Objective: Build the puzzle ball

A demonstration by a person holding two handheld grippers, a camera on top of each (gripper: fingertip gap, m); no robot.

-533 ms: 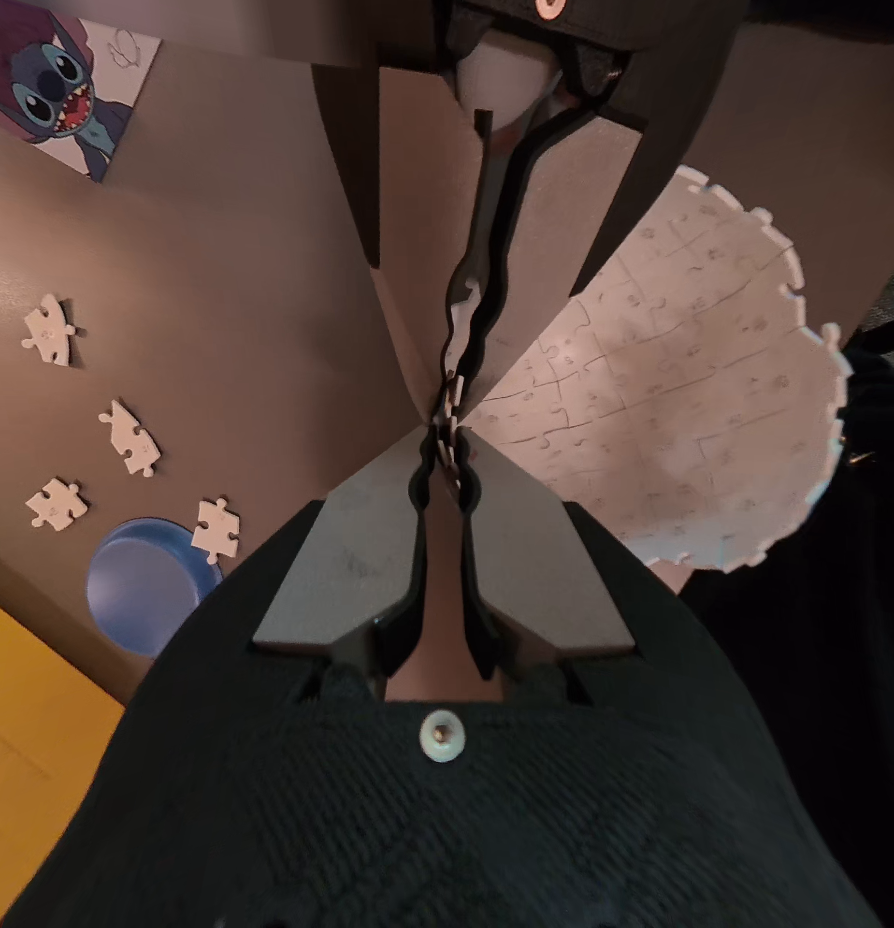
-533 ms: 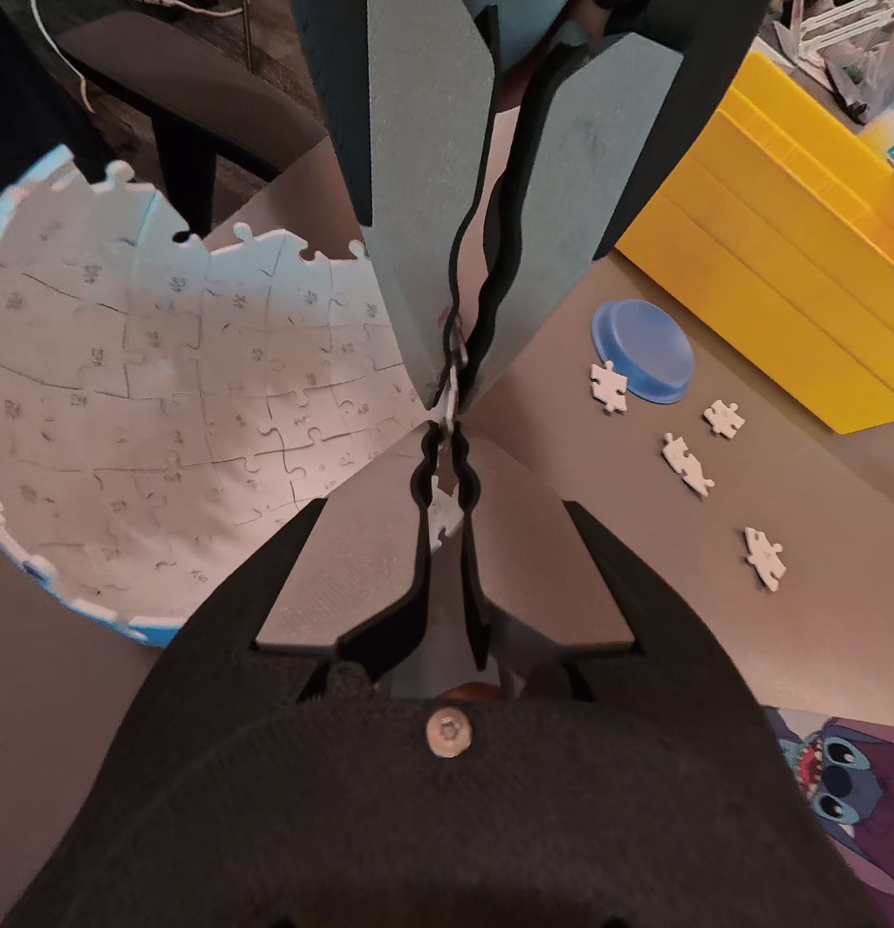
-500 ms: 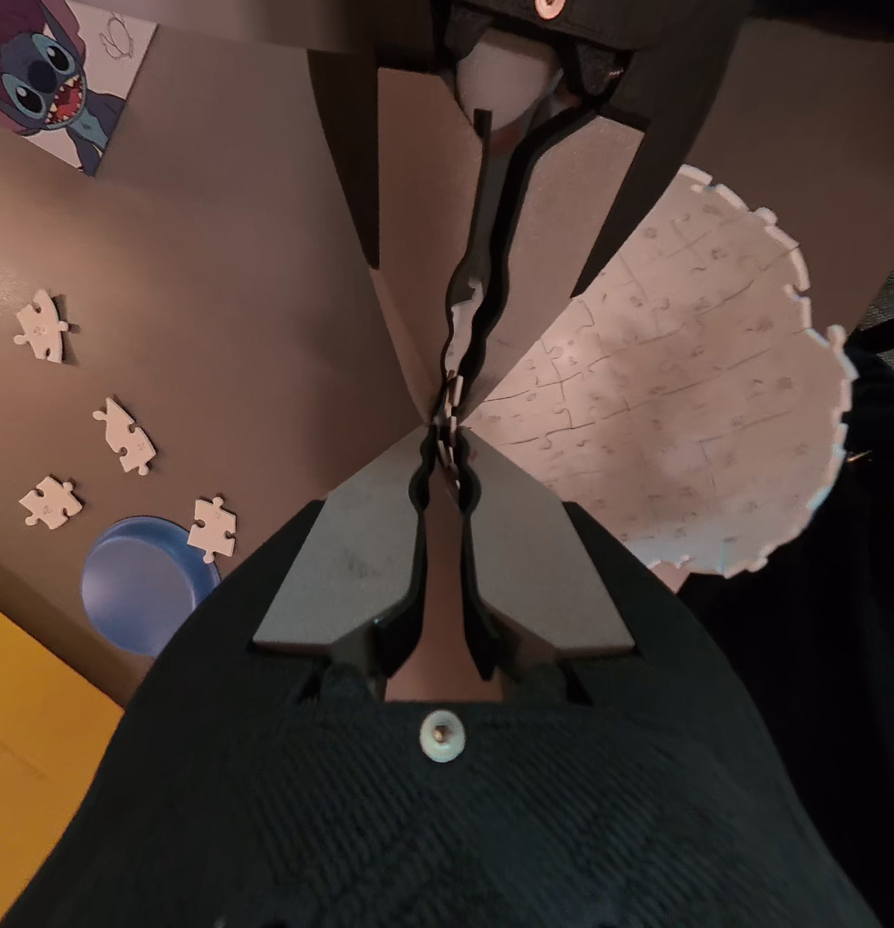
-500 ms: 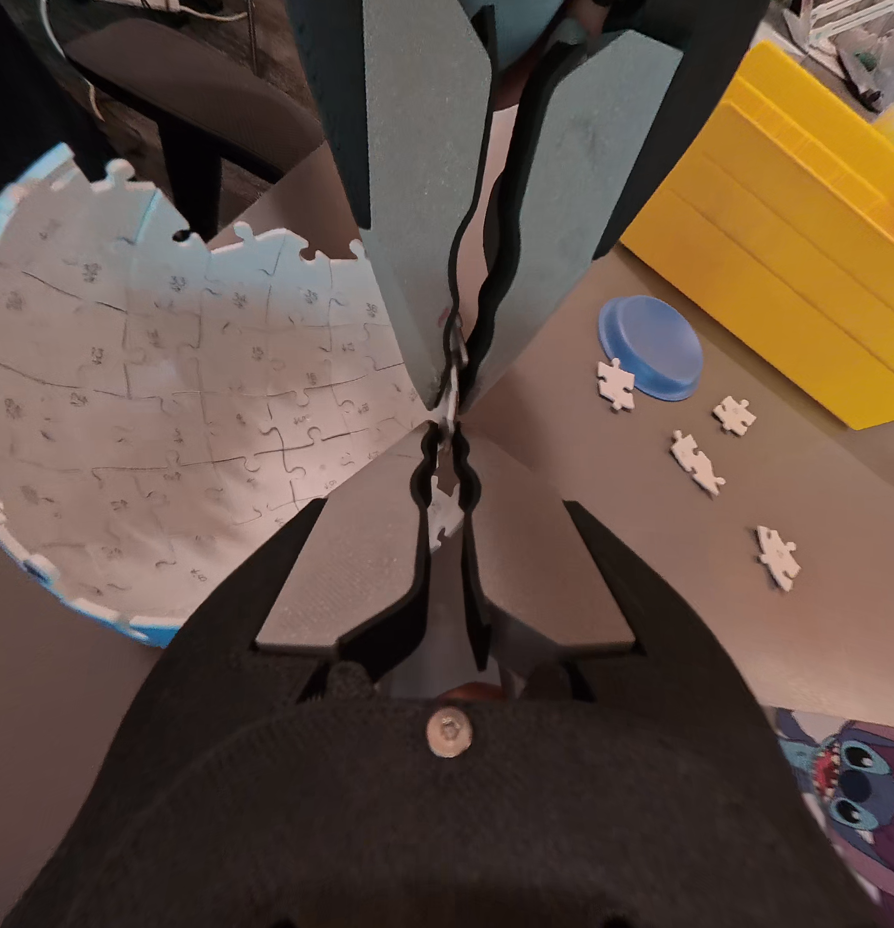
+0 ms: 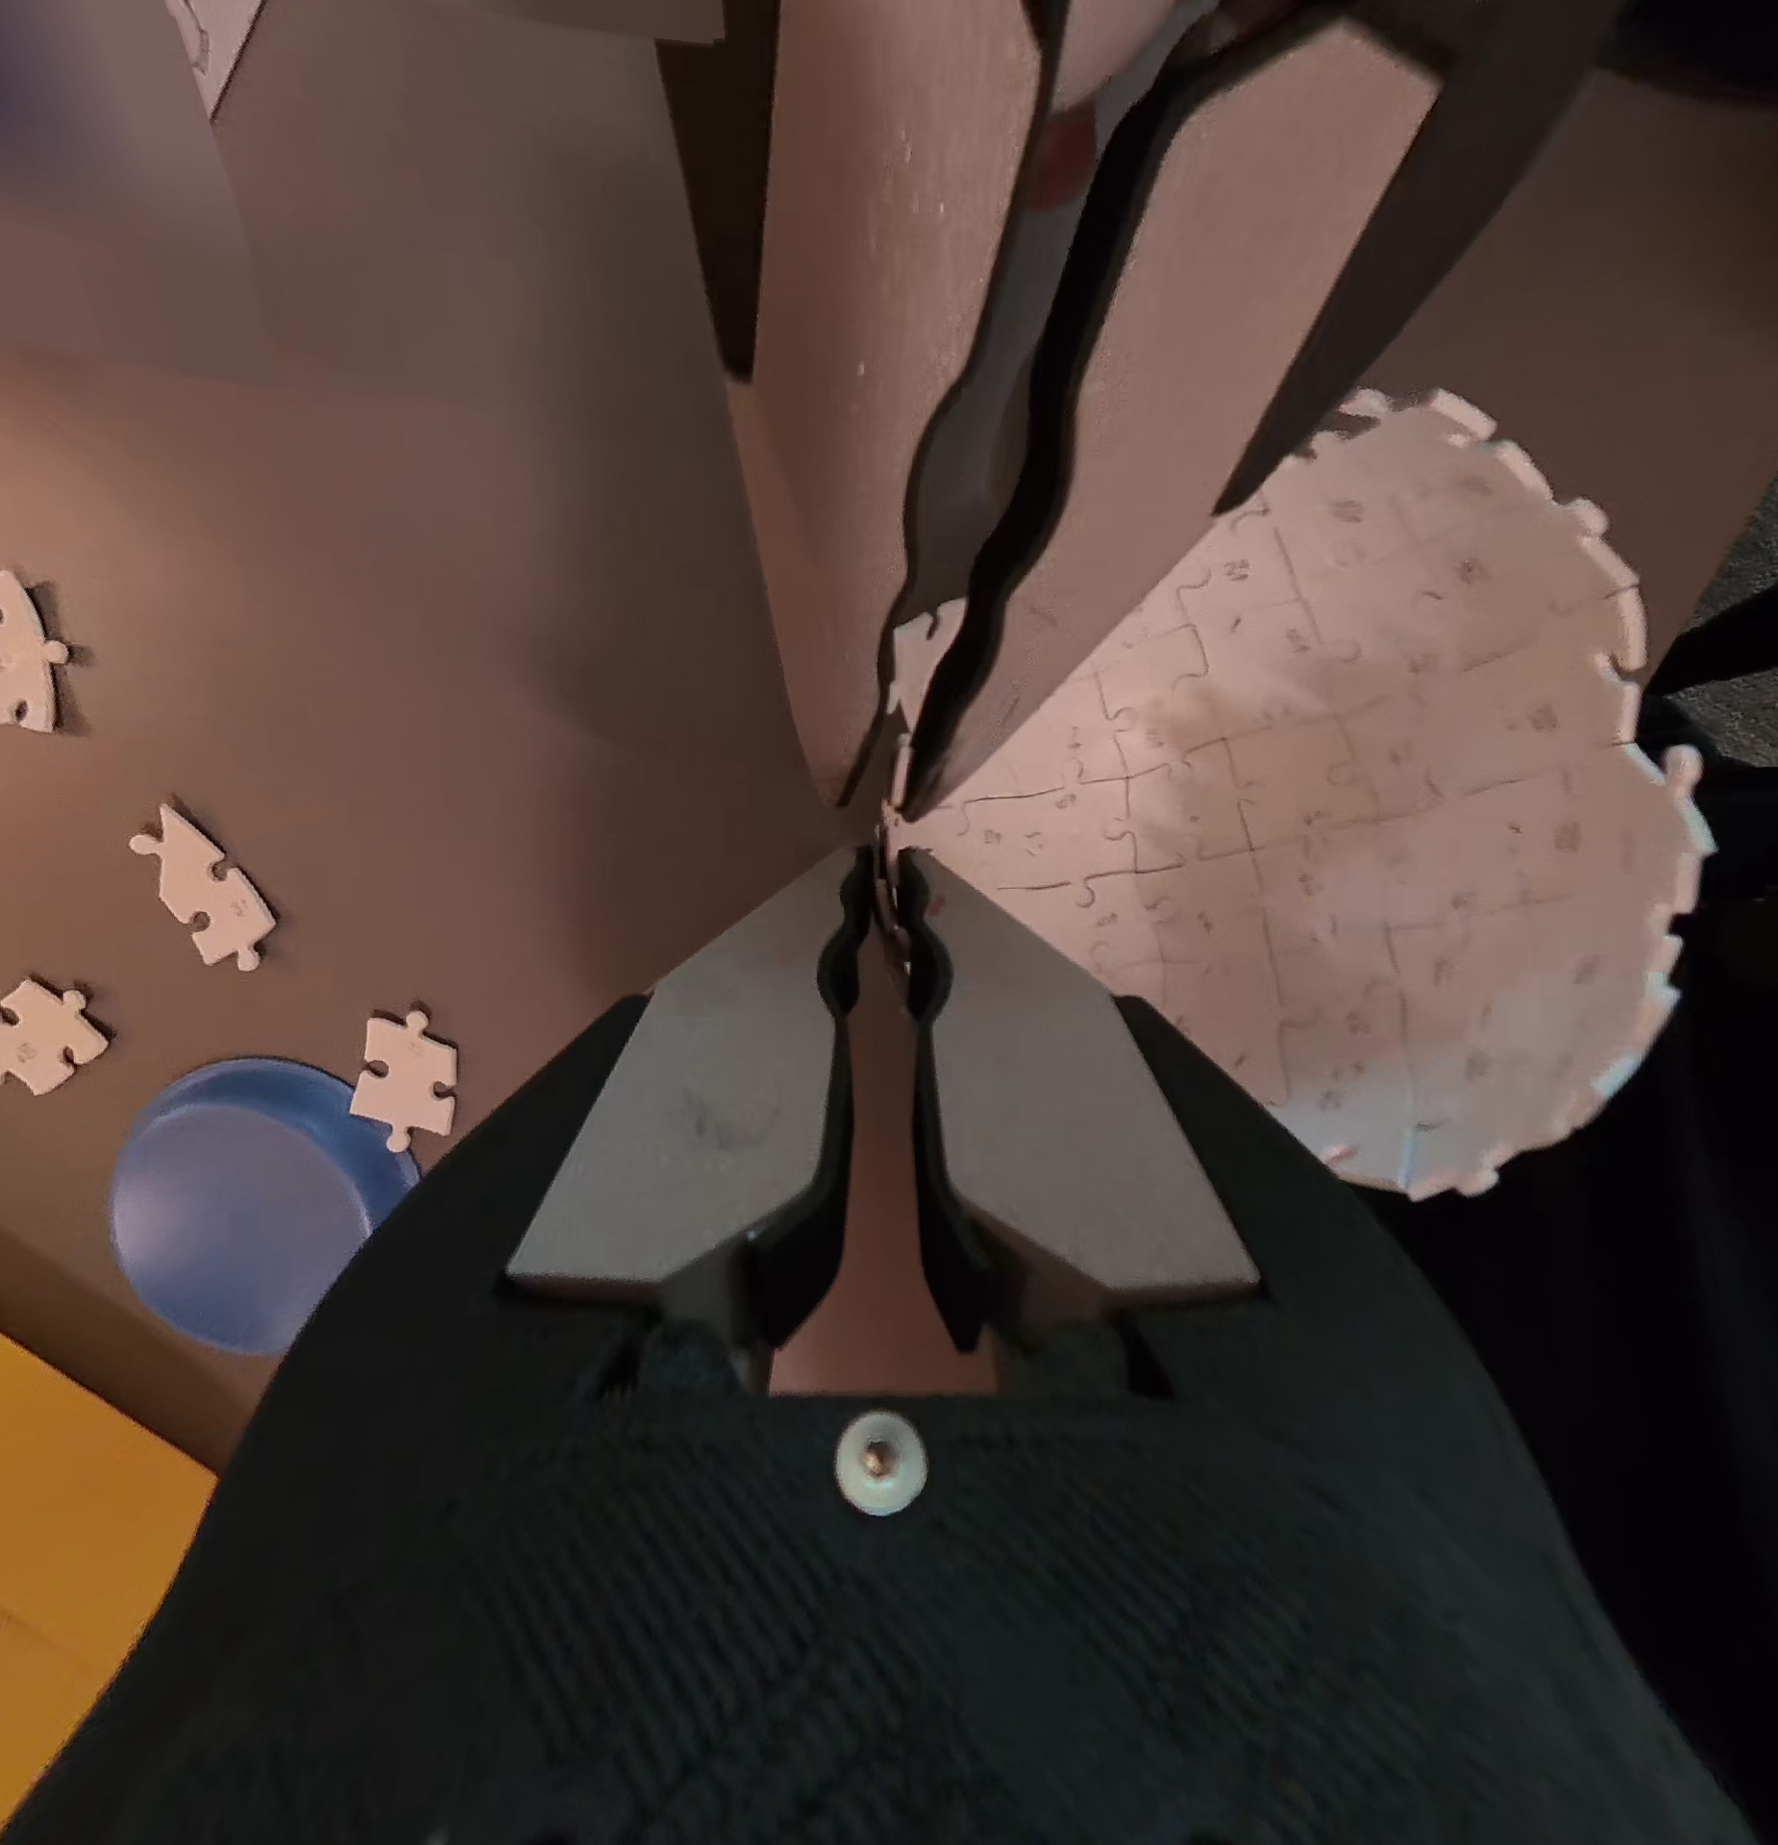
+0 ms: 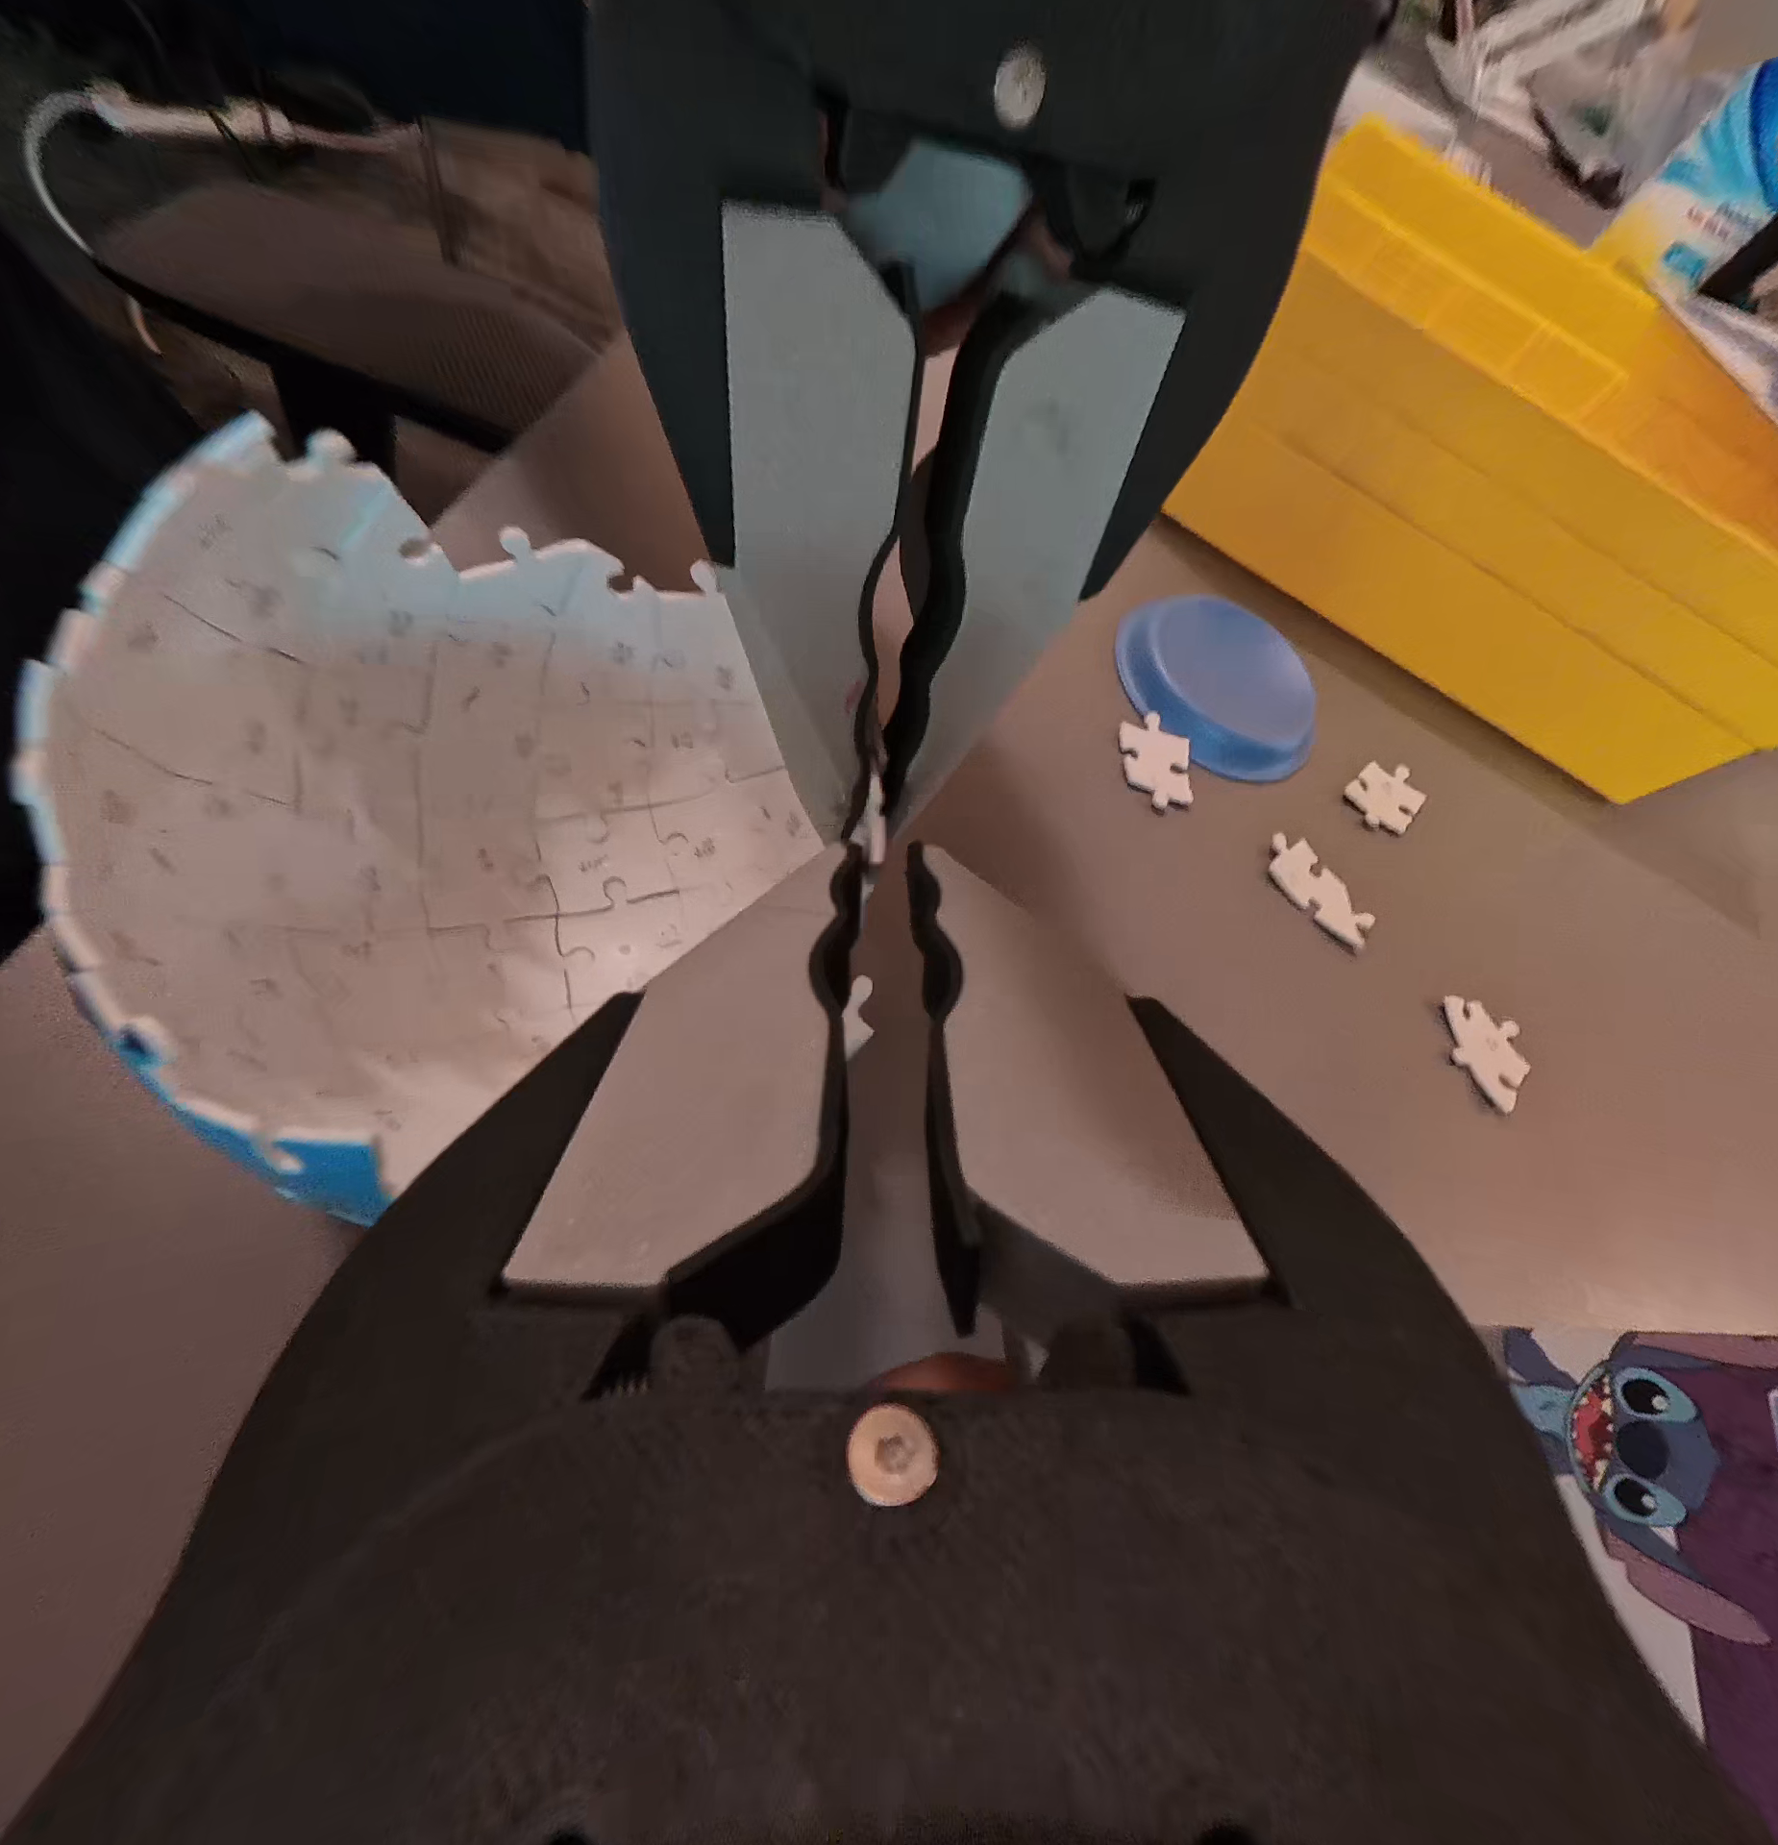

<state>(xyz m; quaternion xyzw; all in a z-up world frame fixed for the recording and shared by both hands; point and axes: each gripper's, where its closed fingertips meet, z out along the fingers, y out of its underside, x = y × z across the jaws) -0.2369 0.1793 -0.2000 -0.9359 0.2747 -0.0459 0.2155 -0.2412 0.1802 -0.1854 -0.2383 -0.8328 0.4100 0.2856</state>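
My two grippers meet tip to tip above the brown table. My left gripper (image 5: pixel 890 874) is shut on a white puzzle piece (image 5: pixel 887 904), seen edge-on. My right gripper (image 6: pixel 882 857) has its jaws close together around another white piece (image 6: pixel 855 1018), which also shows between its fingers in the left wrist view (image 5: pixel 915 649). The two pieces touch at the tips. The half-built puzzle ball (image 5: pixel 1364 799), a white bowl with a blue outside (image 6: pixel 366 799), lies on the table just beside the tips. Several loose pieces (image 6: pixel 1319 889) lie on the other side (image 5: pixel 206 889).
A blue round dish (image 6: pixel 1215 689) sits by the loose pieces (image 5: pixel 246 1198), one piece touching its rim. A yellow box (image 6: pixel 1514 499) stands behind it. A cartoon picture card (image 6: pixel 1664 1498) lies at the table's near right. A dark chair (image 6: pixel 366 329) stands beyond the ball. The tips of both grippers are at nearly the same place.
Both grippers stay tip to tip on their pieces. In the right wrist view the left gripper now sits farther off; in the left wrist view the right gripper looms larger. Both views are blurred by motion.
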